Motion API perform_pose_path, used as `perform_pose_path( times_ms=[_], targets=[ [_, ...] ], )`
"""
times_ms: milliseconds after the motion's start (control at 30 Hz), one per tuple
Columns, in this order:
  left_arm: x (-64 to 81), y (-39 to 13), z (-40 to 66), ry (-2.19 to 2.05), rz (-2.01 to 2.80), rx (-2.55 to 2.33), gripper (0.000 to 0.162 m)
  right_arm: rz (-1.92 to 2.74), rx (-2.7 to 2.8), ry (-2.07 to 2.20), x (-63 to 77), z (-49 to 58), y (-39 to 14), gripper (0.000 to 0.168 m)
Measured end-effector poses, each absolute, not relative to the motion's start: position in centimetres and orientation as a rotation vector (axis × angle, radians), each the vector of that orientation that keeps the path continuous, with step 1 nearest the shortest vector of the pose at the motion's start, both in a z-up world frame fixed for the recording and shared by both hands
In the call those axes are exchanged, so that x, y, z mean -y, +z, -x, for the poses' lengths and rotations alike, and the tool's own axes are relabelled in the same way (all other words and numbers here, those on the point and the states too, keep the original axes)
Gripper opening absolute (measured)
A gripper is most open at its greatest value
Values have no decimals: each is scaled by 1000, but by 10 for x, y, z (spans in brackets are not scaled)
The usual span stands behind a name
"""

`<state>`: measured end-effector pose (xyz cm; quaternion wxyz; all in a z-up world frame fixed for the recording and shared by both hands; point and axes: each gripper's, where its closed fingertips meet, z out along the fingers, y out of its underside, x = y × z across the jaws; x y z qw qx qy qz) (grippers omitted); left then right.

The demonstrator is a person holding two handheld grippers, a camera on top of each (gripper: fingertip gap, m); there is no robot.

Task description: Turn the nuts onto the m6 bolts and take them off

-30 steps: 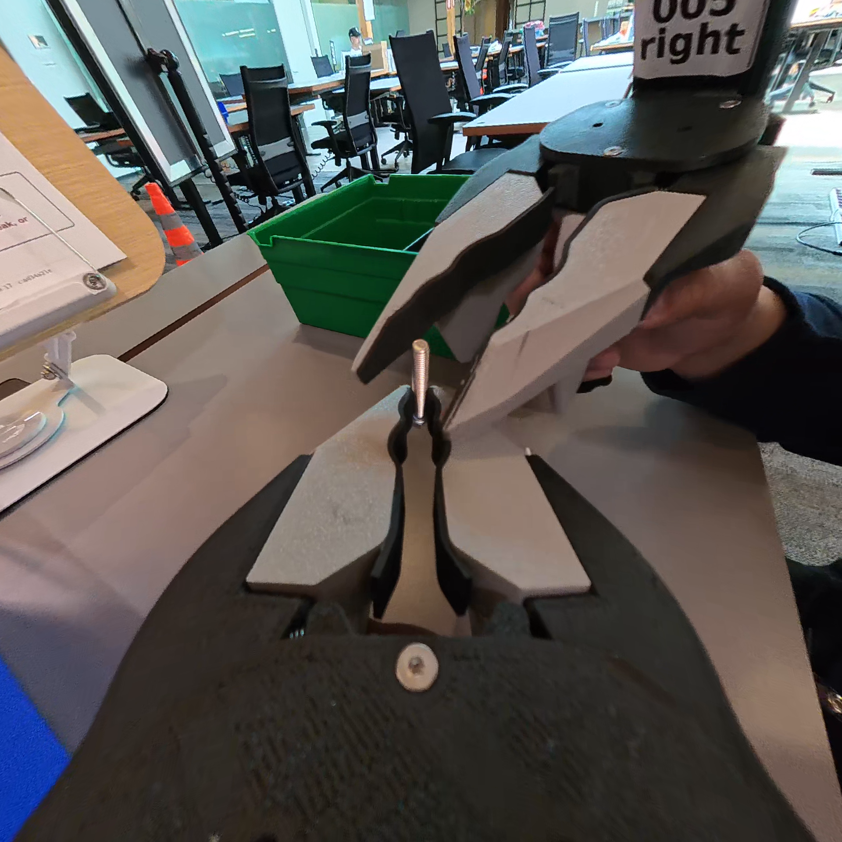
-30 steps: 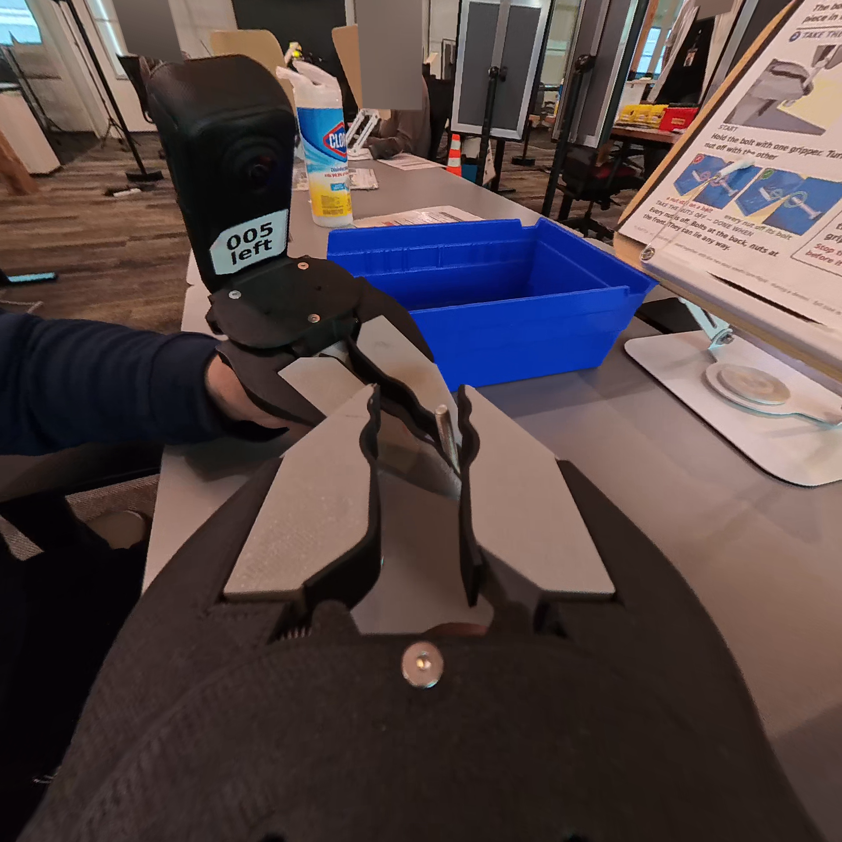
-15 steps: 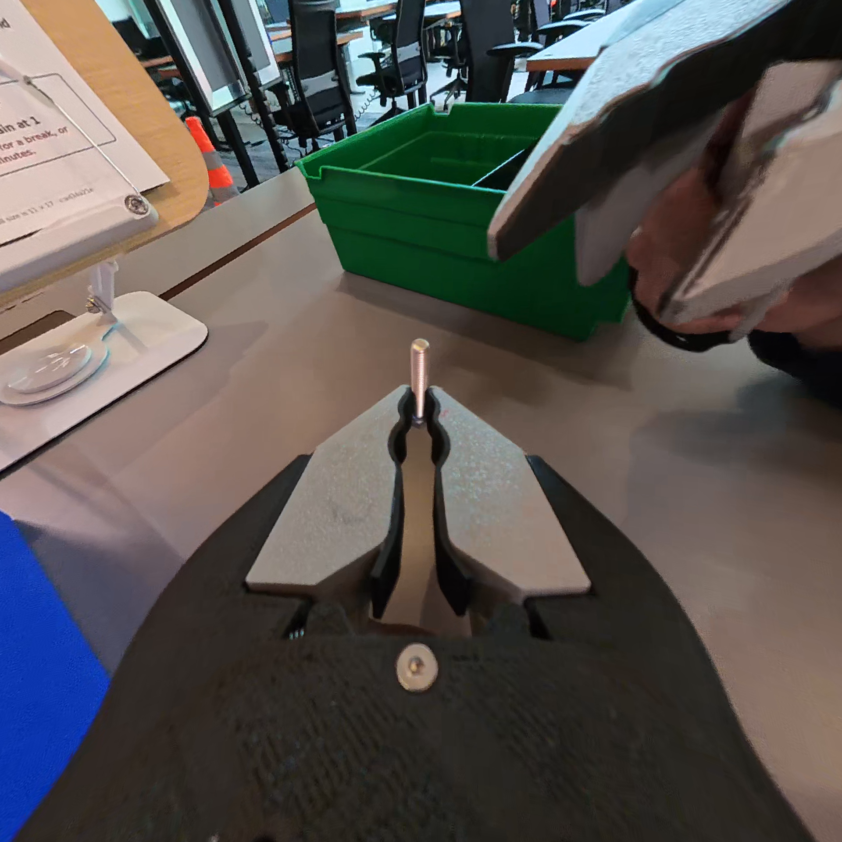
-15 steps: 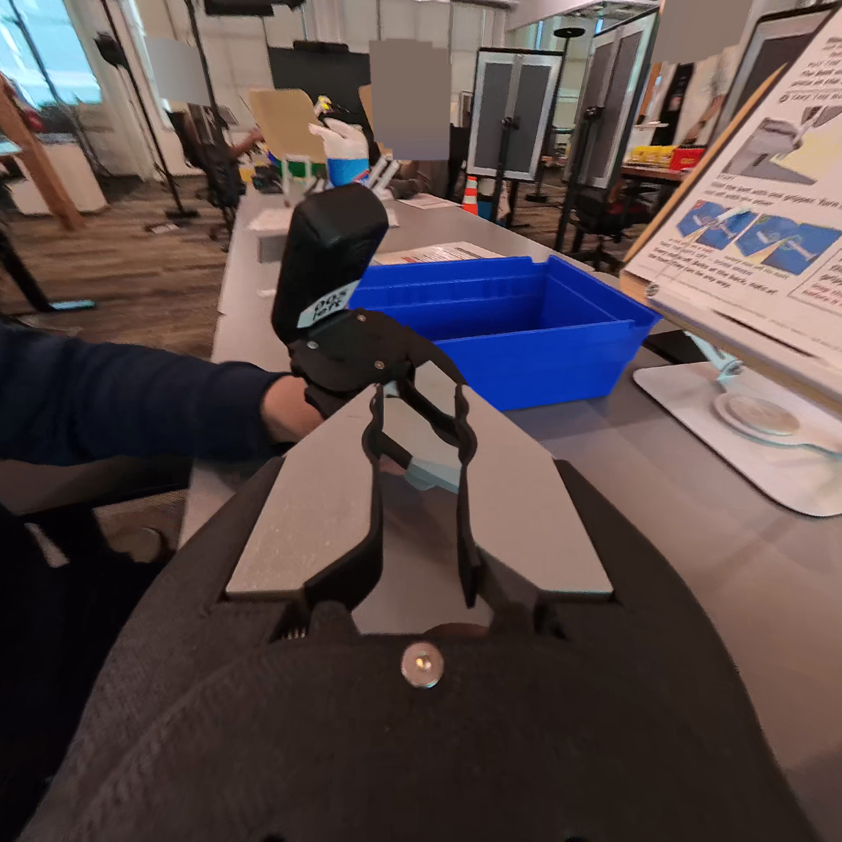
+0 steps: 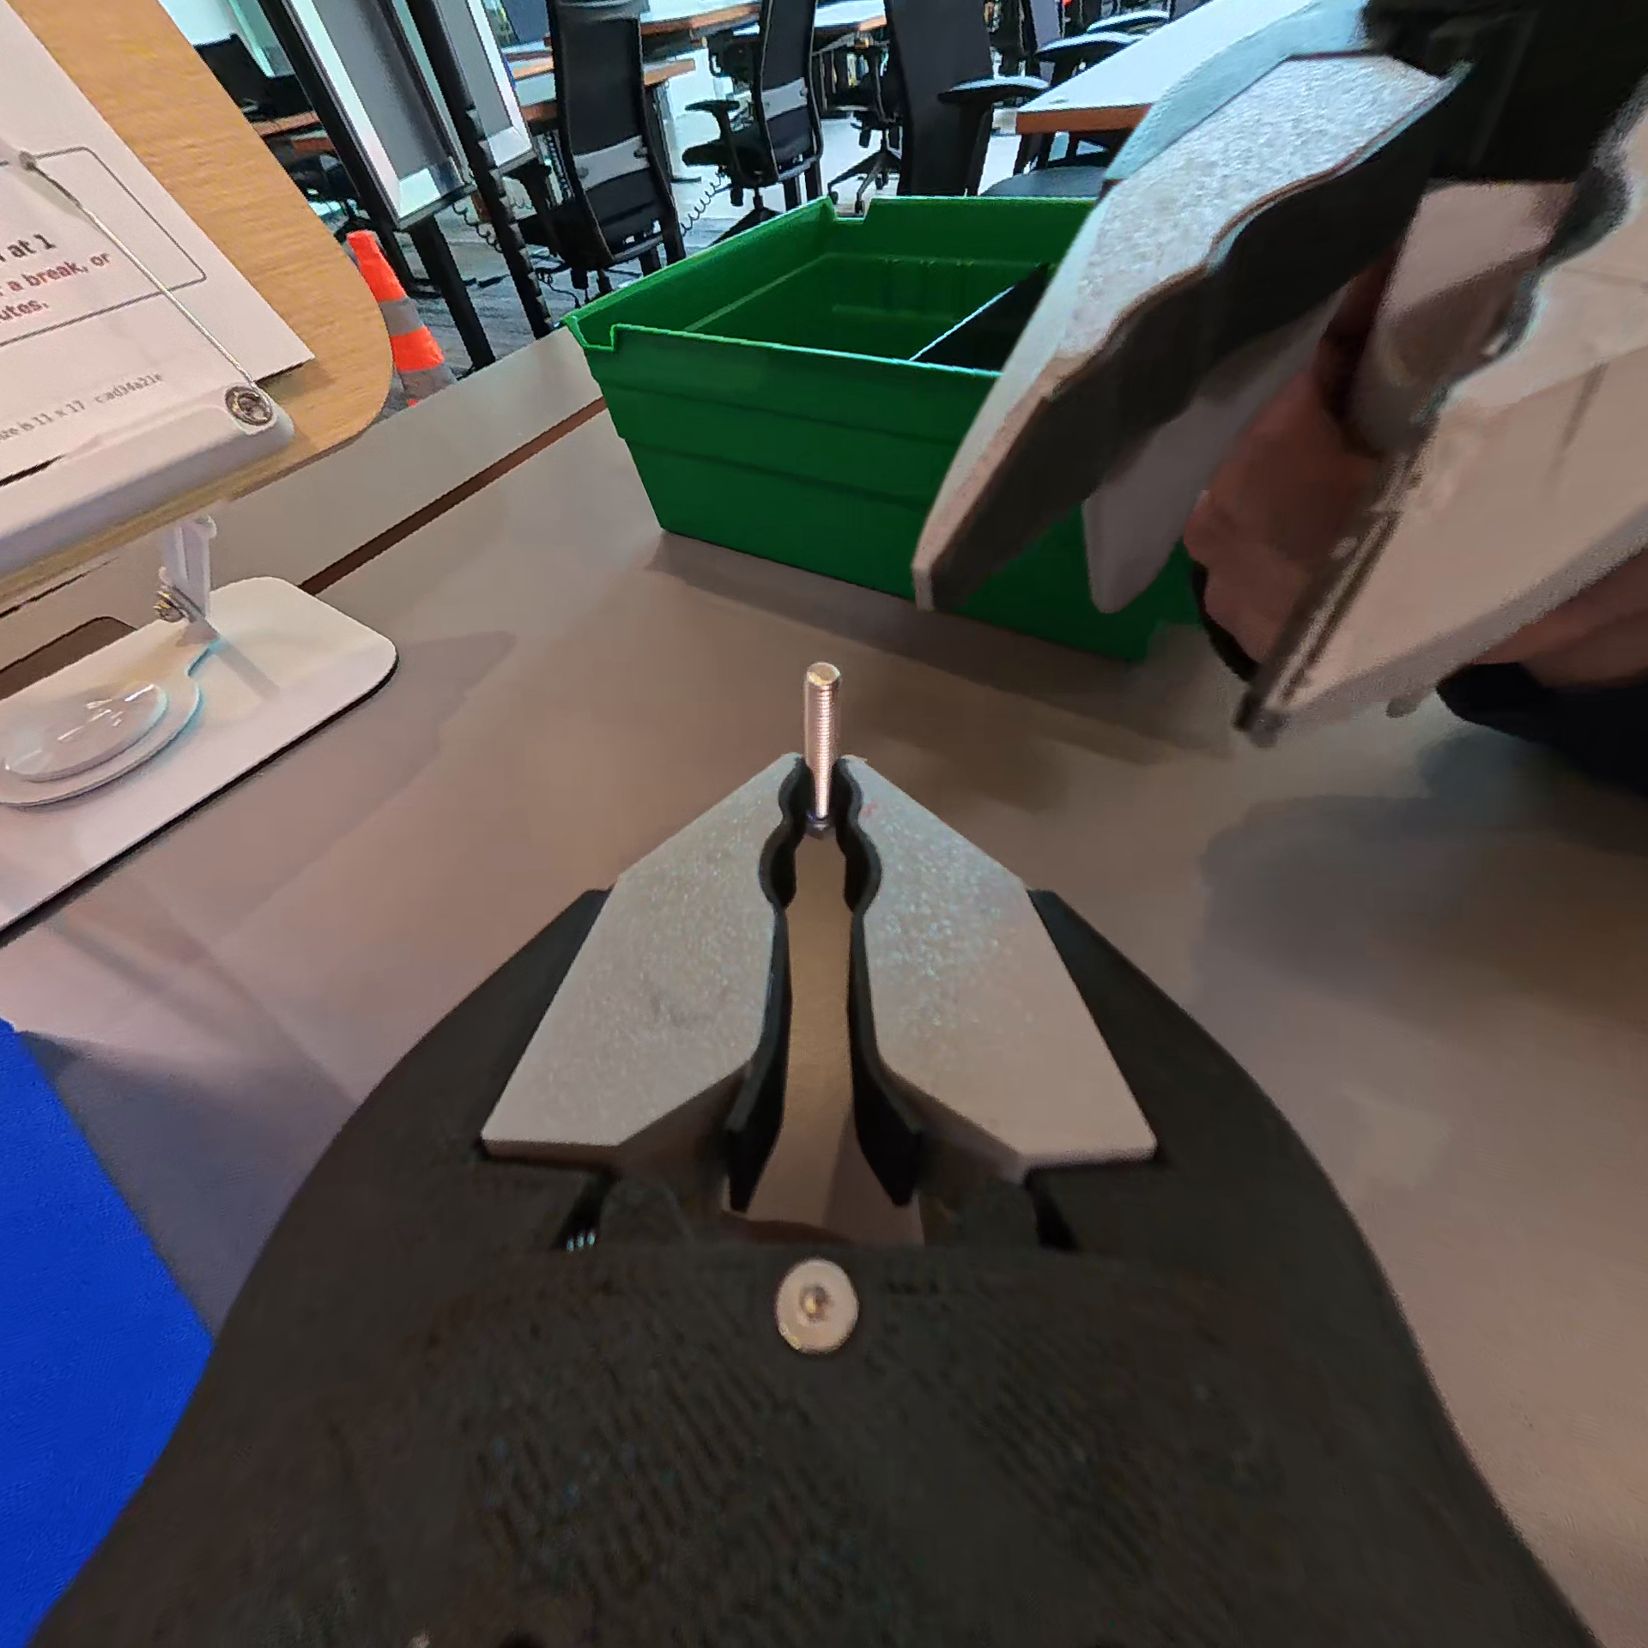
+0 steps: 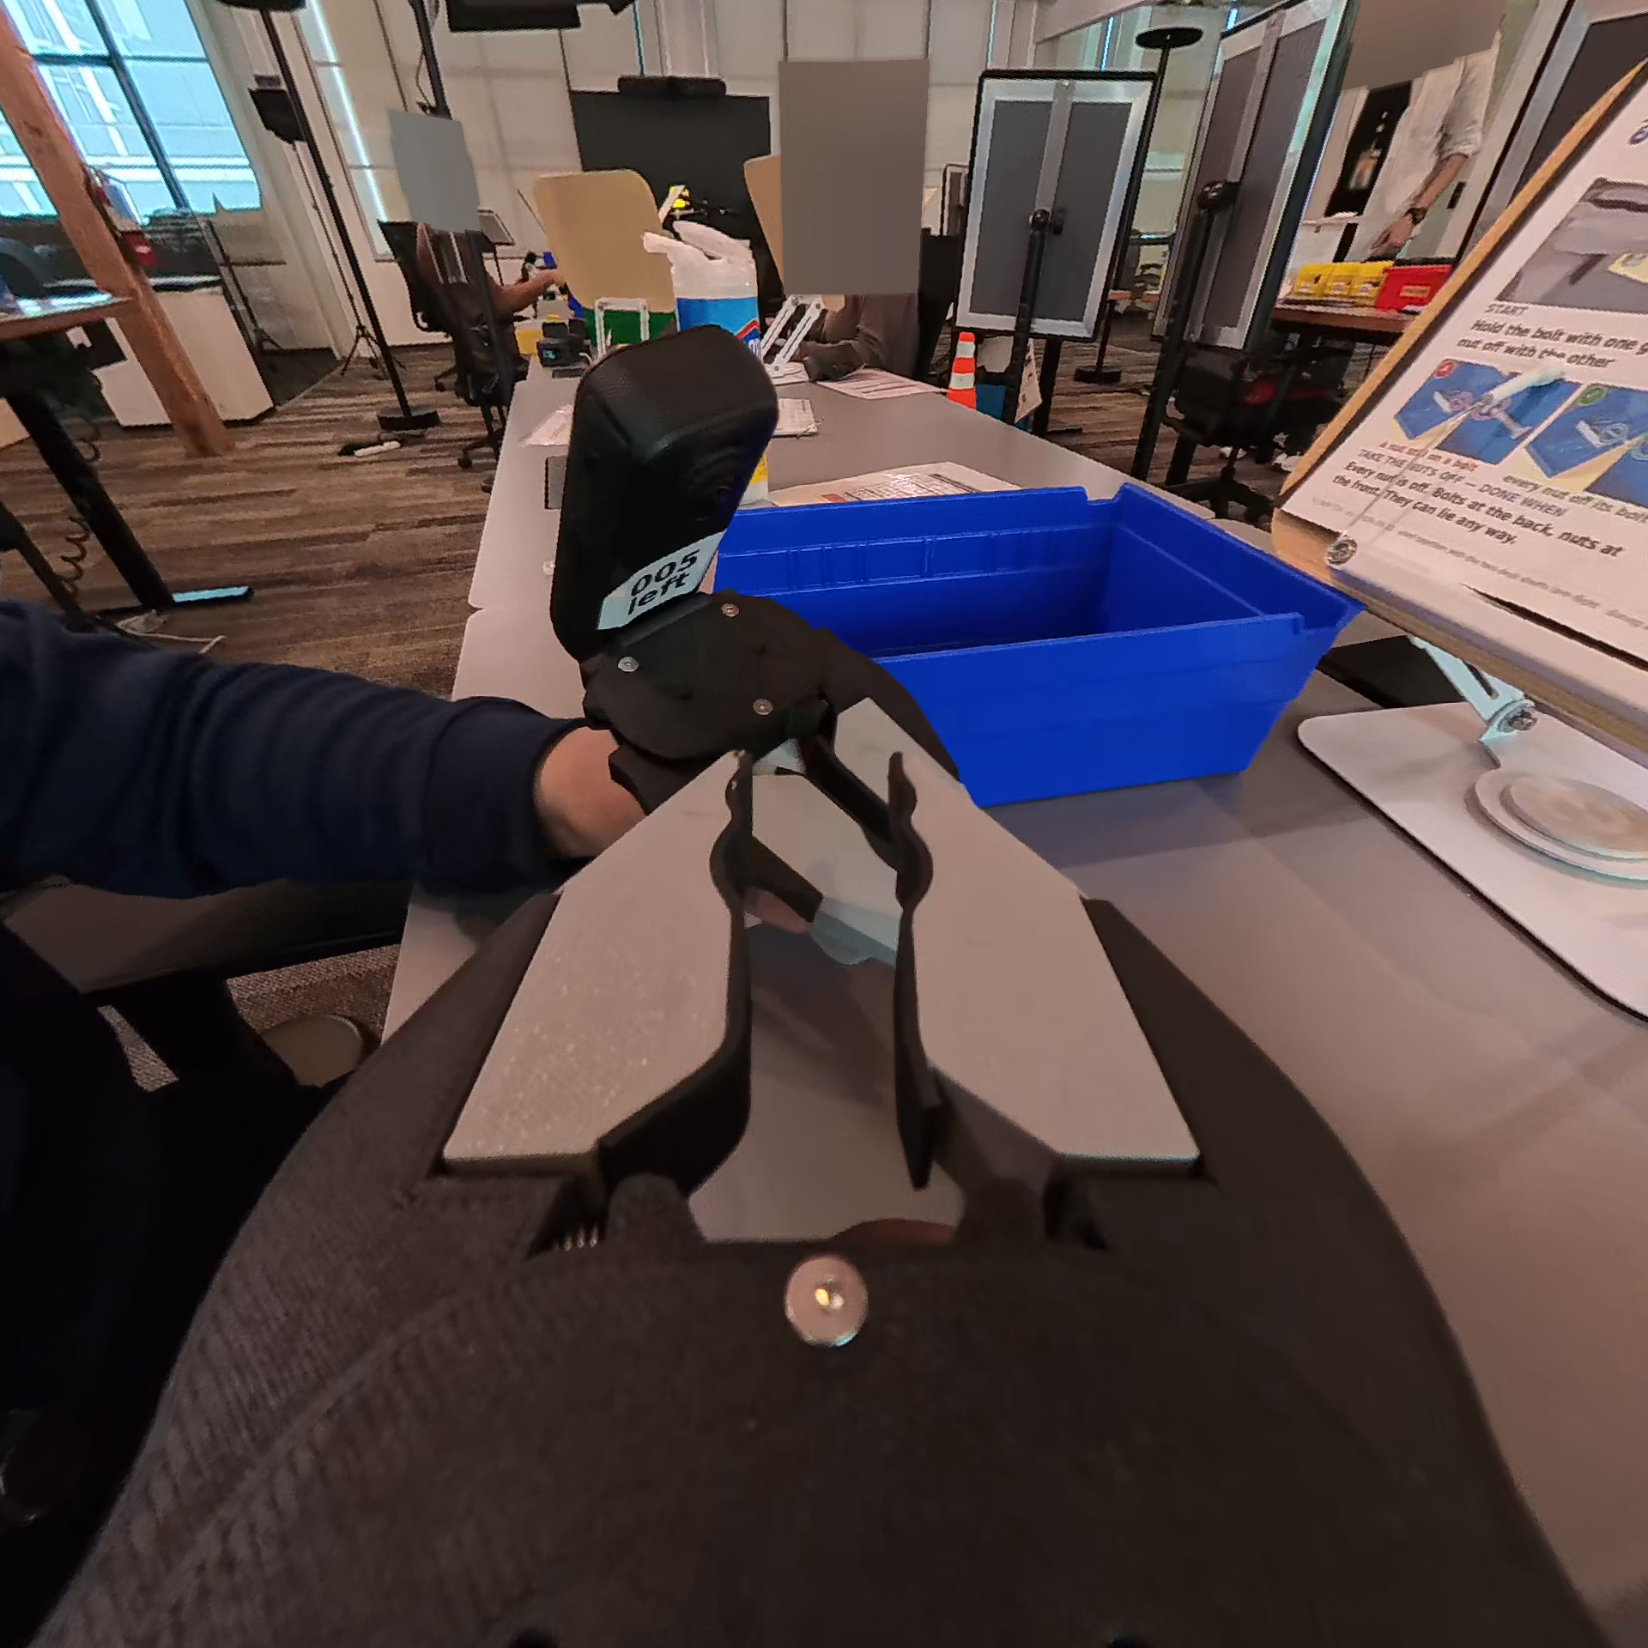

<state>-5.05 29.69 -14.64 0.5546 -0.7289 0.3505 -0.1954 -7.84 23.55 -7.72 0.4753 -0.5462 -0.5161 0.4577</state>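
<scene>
Bolt (image 5: 820, 740) first: it stands upright, threaded end up, pinched near its lower end between the tips of my left tongs (image 5: 819, 807), which are pressed together on it over the grey table (image 5: 535, 803). I see no nut on the bare thread above the tips, and what lies below them is hidden.

My right tongs (image 6: 816, 785) are spread apart, with nothing between the fingers. In the left wrist view they (image 5: 1097, 580) hang up and to the right of the bolt, well clear of it, tilted down toward the table and a little blurred, with my hand (image 5: 1293, 553) behind them. Whether anything small sits against their fingers there I cannot tell.

Through the gap of my right tongs I see my left tongs (image 6: 856, 883) from the side, with the black camera housing (image 6: 660, 473) on top and my dark blue sleeve (image 6: 267, 767) coming in from the left. The bolt itself I cannot make out in that view.

Behind the bolt, across the table, stands a green bin (image 5: 803, 410) with a dark divider inside. A blue bin (image 6: 1115, 678), also divided, stands on the table beyond my left tongs, its inside bare as far as I can see. Beside it an instruction sheet (image 6: 1516, 428) leans on a wooden board over a white stand (image 6: 1427, 803).
</scene>
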Motion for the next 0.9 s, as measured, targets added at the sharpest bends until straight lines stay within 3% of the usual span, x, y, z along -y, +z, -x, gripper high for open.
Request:
perform_pose_path(
  times_ms=[767,900],
  targets=[
    [-306,-159,58,-367,1744,-849,2,1190,1421,1237,-150,83,-70,33],
    [-308,-161,60,-351,1750,-850,2,1221,1541,1135,-104,75,-92,33]
  ],
)
